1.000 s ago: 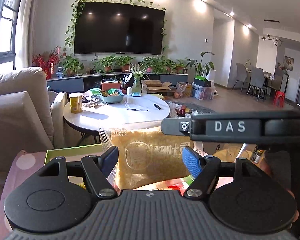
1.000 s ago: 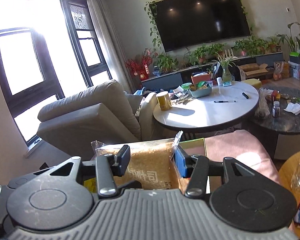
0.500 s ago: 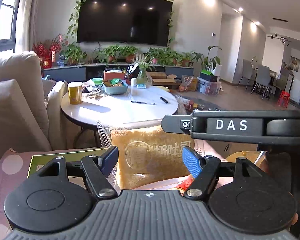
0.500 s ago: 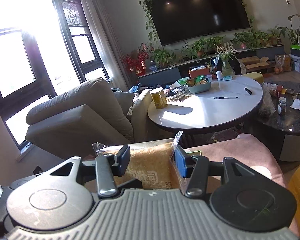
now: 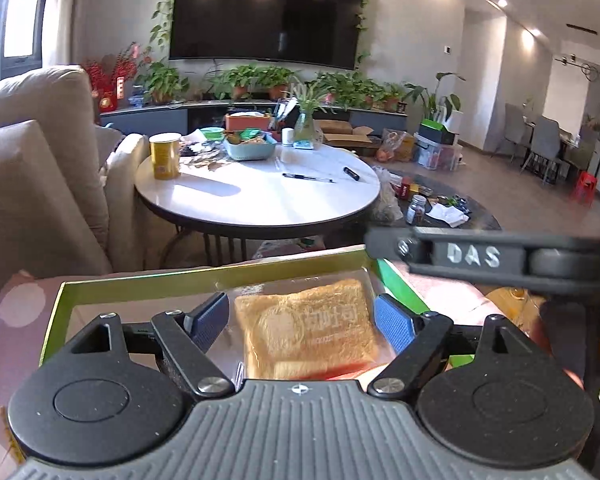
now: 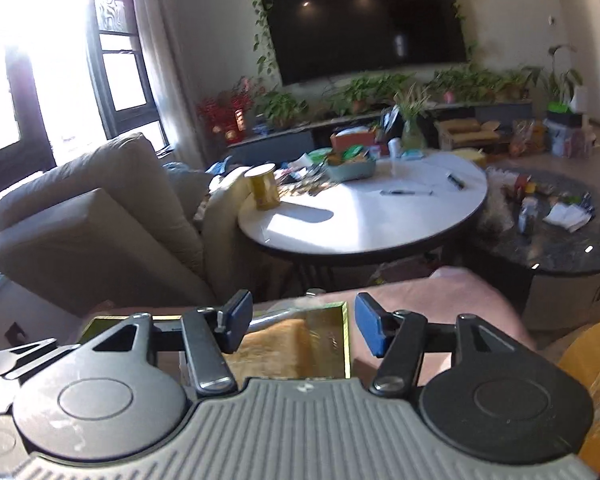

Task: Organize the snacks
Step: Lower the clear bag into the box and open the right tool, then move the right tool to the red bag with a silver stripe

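I am looking into a sunlit living room: a wall-mounted television [image 5: 266, 16] fills the upper middle of both views, a row of potted plants below it, and a round white table [image 5: 260, 196] sits mid-frame with a yellow canister [image 5: 165, 155] at its left edge and a pale armchair [image 5: 28, 168] further left. In the lower half of the left wrist view a green-rimmed box [image 5: 204, 276] rests on a pink dotted cover [image 5: 16, 312]. The bagged toast [image 5: 306, 330] lies flat inside the box, low and centre in that frame. My left gripper [image 5: 300, 322] has just been widening; its blue pads [image 5: 394, 328] stand clear on either side of the bag, with a visible gap to each. My right gripper [image 6: 300, 322] has also just been spreading, its jaws apart above the box's right corner, the bag's golden edge showing between them in the bottom middle of the right wrist view without contact. Its black body crosses the right side of the left view.
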